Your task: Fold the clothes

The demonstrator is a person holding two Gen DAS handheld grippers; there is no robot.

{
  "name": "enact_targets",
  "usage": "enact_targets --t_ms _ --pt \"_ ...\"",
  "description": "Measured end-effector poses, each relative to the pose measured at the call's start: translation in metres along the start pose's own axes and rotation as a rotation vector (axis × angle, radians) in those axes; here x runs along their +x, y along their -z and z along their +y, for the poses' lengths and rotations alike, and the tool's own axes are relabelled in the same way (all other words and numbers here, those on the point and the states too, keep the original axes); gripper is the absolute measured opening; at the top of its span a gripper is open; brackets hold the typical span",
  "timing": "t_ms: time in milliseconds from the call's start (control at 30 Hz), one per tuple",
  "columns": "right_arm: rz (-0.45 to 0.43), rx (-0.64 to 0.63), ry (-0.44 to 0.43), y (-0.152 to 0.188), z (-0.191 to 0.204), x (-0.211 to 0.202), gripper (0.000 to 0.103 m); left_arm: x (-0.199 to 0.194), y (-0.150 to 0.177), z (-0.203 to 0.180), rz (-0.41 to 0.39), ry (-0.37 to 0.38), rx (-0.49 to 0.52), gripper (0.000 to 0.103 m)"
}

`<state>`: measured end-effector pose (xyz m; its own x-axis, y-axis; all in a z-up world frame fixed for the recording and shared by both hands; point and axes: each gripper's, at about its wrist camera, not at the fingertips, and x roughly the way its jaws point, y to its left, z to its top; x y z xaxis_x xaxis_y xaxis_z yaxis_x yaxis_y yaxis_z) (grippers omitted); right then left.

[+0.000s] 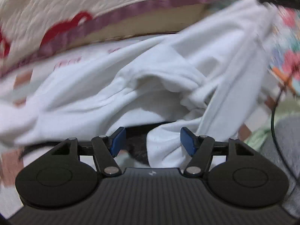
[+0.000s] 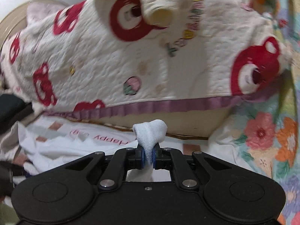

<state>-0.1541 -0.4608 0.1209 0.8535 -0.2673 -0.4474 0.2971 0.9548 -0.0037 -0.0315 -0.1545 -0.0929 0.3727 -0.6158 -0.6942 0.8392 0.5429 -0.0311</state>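
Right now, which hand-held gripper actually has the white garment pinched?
The right hand-held gripper: its blue pads are shut on a bunch of the white garment. The left hand-held gripper is open, cloth loose between its pads.

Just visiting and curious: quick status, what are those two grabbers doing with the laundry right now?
Left hand-held gripper open, white garment draped between its fingers. Right hand-held gripper shut on a bunched fold of it. Bear-print quilt crowds close behind.

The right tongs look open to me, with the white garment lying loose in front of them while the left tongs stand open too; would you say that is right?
Not quite. The right wrist view shows the right tongs shut on a bunched fold of the white garment, which sticks up between the blue pads. The rest holds: the left tongs stand open, with cloth lying between the pads, unclamped.
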Motion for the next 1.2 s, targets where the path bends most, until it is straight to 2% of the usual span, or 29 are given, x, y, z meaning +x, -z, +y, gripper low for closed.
enact_targets --t_ms 200,300,400,500,567,700,800,900,933,967,1000,1033,1067,1100,1200 --pt "-0.080 -0.008 0.049 0.001 -0.033 -0.022 0.007 -0.008 -0.011 -0.019 -0.091 0.024 -0.134 0.066" --pt "-0.124 0.003 0.067 -0.002 -0.056 -0.033 0.007 -0.006 -0.017 -0.039 -0.108 0.046 -0.125 0.067" --pt "-0.102 0.001 0.040 0.000 -0.076 -0.028 0.007 -0.002 -0.034 -0.063 -0.135 0.108 -0.099 0.067" --pt "-0.100 0.019 -0.002 0.005 -0.091 -0.019 0.007 0.011 -0.049 -0.090 -0.112 0.139 -0.050 0.071" --pt "-0.123 0.049 -0.054 0.008 -0.097 -0.017 0.007 0.019 -0.058 -0.106 -0.088 0.117 0.018 0.071" --pt "-0.177 0.048 -0.040 -0.002 -0.101 -0.019 0.007 0.038 -0.067 -0.126 -0.018 0.039 0.156 0.074" --pt "-0.218 0.044 -0.021 -0.011 -0.104 -0.021 0.004 0.049 -0.065 -0.127 0.064 -0.029 0.164 0.077" --pt "-0.234 0.086 -0.032 -0.023 -0.118 -0.019 0.004 0.051 -0.067 -0.127 0.050 -0.082 0.142 0.076" --pt "-0.215 0.091 -0.049 -0.023 -0.120 -0.014 0.004 0.054 -0.069 -0.129 0.036 -0.097 0.153 0.072" --pt "-0.184 0.092 -0.073 -0.022 -0.122 -0.006 0.004 0.058 -0.072 -0.130 0.035 -0.119 0.171 0.044" --pt "-0.161 0.085 -0.077 -0.019 -0.121 0.000 0.004 0.063 -0.076 -0.130 0.048 -0.154 0.184 0.008" --pt "-0.143 0.079 -0.071 -0.013 -0.119 0.004 0.004 0.065 -0.081 -0.128 0.046 -0.192 0.178 0.009" --pt "-0.127 0.074 -0.066 -0.006 -0.117 0.007 0.004 0.059 -0.085 -0.123 0.012 -0.214 0.157 0.009" --pt "-0.111 0.069 -0.060 0.000 -0.115 0.010 0.004 0.051 -0.090 -0.118 -0.033 -0.228 0.130 0.009" --pt "-0.078 0.073 -0.042 0.016 -0.118 0.014 0.004 0.013 -0.105 -0.097 -0.160 -0.335 0.100 0.009"
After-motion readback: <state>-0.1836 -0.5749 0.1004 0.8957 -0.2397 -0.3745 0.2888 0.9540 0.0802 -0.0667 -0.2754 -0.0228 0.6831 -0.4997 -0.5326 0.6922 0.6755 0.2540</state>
